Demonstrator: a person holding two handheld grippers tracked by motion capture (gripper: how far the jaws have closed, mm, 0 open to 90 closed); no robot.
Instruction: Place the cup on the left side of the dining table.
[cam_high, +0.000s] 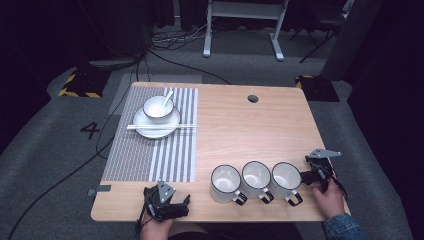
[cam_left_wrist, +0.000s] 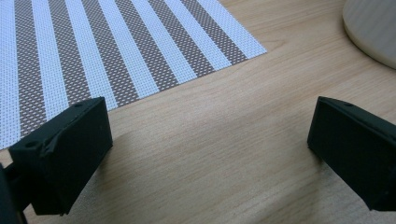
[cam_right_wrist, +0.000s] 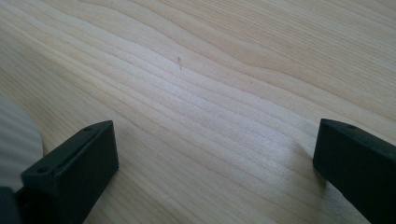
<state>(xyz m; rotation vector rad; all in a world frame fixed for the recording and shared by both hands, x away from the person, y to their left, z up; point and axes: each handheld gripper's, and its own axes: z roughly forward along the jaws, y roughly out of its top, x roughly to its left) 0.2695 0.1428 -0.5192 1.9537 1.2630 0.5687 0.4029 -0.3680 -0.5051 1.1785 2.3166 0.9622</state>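
Three white mugs with dark rims and handles stand in a row near the table's front right: left mug (cam_high: 225, 181), middle mug (cam_high: 256, 177), right mug (cam_high: 286, 177). My left gripper (cam_high: 170, 202) (cam_left_wrist: 210, 140) rests open over bare wood at the front edge, just below the striped placemat (cam_high: 150, 155) (cam_left_wrist: 93, 51); a mug's white wall (cam_left_wrist: 373, 32) shows at the upper right of its view. My right gripper (cam_high: 312, 175) (cam_right_wrist: 215, 158) is open over bare wood right beside the right mug, whose ribbed white side (cam_right_wrist: 14, 140) shows at its view's left edge.
On the far part of the placemat a white plate (cam_high: 142, 131) carries a bowl (cam_high: 158, 107) with a spoon (cam_high: 166, 97); chopsticks (cam_high: 160, 127) lie across the plate. The wooden table (cam_high: 250, 130) has a cable hole (cam_high: 253, 98) at the back. Cables lie on the floor beyond.
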